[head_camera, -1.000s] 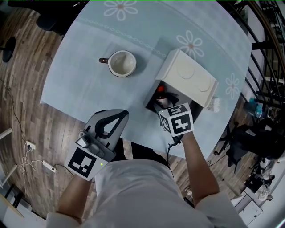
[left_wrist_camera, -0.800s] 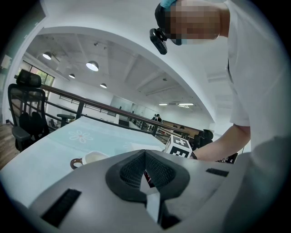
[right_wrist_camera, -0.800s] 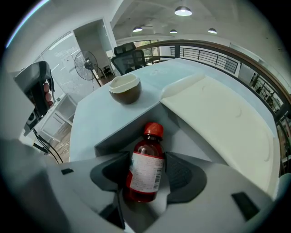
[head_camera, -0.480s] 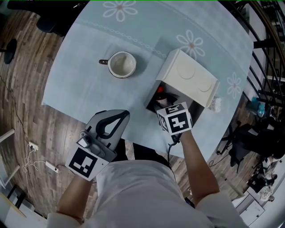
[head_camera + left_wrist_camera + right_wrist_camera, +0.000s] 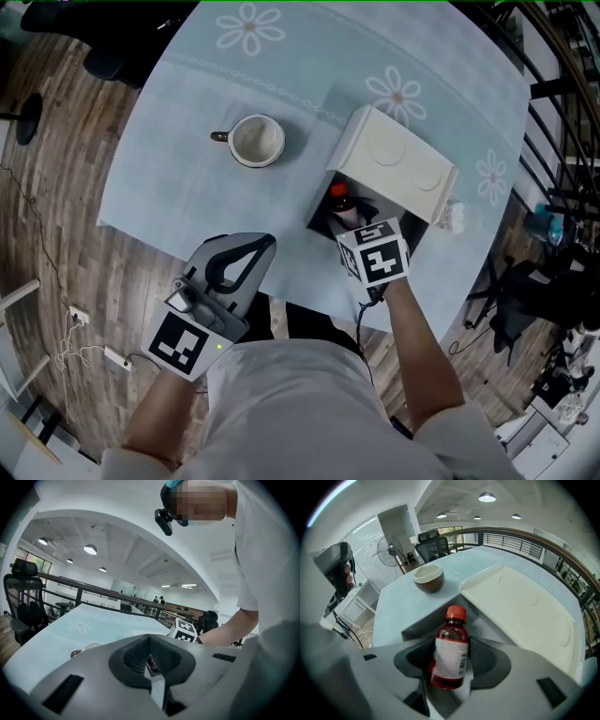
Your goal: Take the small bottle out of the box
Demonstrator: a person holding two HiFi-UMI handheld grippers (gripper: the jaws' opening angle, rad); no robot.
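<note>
A small dark red bottle [image 5: 451,654] with an orange-red cap and a white label sits upright between the jaws of my right gripper [image 5: 452,660], which is shut on it. In the head view the bottle [image 5: 339,199] shows just inside the open box [image 5: 401,170], a white box with its lid raised, and my right gripper [image 5: 361,228] reaches into the box's dark opening. My left gripper [image 5: 246,251] hangs at the table's near edge, away from the box, its jaws shut with nothing between them [image 5: 150,660].
A white mug [image 5: 257,139] with a dark outside stands on the pale blue flowered tablecloth [image 5: 187,141] left of the box. A small white thing [image 5: 454,219] lies by the box's right side. Railings and chairs ring the table.
The right gripper has drawn back a little toward the near table edge with the bottle. The left gripper has stayed put.
</note>
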